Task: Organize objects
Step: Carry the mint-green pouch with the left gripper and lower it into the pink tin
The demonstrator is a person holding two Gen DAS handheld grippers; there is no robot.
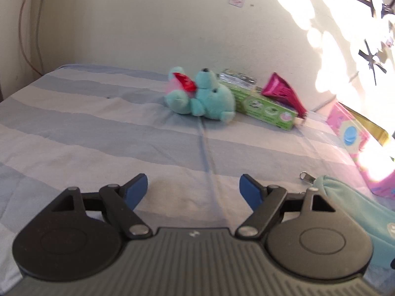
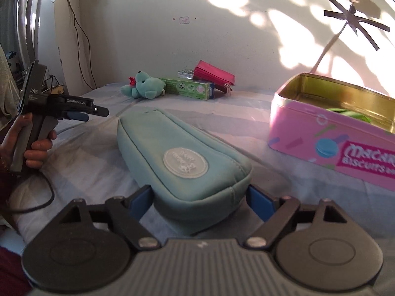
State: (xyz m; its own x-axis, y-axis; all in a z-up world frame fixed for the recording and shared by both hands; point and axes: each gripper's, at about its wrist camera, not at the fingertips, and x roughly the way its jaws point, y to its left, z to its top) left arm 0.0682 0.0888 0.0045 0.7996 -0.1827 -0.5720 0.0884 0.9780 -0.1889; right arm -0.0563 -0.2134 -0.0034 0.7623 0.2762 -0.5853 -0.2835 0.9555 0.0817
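A teal zip pouch (image 2: 182, 157) lies on the striped bed sheet (image 1: 98, 128). My right gripper (image 2: 198, 199) is open, its blue pads on either side of the pouch's near end. My left gripper (image 1: 193, 190) is open and empty over the sheet; the pouch (image 1: 355, 207) lies just to its right. It also shows in the right wrist view (image 2: 81, 116), left of the pouch. At the back lie a teal plush bear (image 1: 205, 96), a green toothpaste box (image 1: 266, 106) and a pink wallet (image 1: 284, 91). An open pink biscuit tin (image 2: 328, 135) stands on the right.
The wall runs close behind the back objects. Something green (image 2: 350, 114) lies inside the tin. A small foil packet (image 2: 186, 74) sits behind the toothpaste box. Cables hang down the wall at the left corner. Bright sun patches wash out the right side.
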